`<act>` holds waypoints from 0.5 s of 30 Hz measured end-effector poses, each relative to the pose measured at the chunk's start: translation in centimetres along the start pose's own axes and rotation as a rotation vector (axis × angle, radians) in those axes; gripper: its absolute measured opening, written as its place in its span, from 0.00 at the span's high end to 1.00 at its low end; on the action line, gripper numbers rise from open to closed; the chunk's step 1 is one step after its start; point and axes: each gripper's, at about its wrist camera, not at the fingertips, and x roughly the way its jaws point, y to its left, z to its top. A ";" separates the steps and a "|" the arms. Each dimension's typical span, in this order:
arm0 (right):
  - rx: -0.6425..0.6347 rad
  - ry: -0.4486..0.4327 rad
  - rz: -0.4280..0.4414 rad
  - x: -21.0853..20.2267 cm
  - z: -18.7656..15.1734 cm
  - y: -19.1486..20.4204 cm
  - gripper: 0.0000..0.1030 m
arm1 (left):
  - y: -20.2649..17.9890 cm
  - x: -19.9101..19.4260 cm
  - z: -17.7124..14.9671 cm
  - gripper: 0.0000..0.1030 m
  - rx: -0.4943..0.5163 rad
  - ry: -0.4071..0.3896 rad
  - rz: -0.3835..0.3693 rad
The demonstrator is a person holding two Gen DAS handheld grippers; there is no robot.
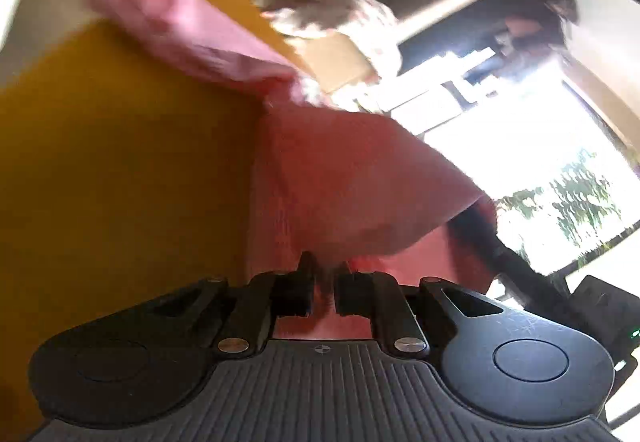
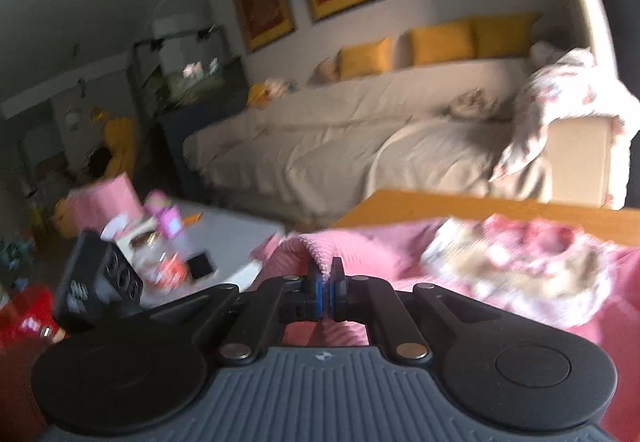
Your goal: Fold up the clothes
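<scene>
The left gripper (image 1: 324,274) is pinching the pink cloth (image 1: 352,178), which is draping just ahead of it. The right gripper (image 2: 325,274) is pinching a ribbed fold of that cloth (image 2: 344,246) on the wooden table (image 2: 460,202).

1. The surface (image 2: 460,204) was a yellow-brown wooden top, with its far edge near the sofa.
2. A pink ribbed garment (image 2: 360,246) lay spread on it.
3. A floral cloth (image 2: 520,262) lay bunched over the pink garment's right part.
4. In the left wrist view the surface (image 1: 120,162) was bare beside the pink garment (image 1: 340,182).
</scene>
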 end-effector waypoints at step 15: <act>-0.178 0.205 0.101 -1.3 -7.0 4.5 0.62 | -3.2 -3.9 1.3 0.23 0.182 -0.045 -0.088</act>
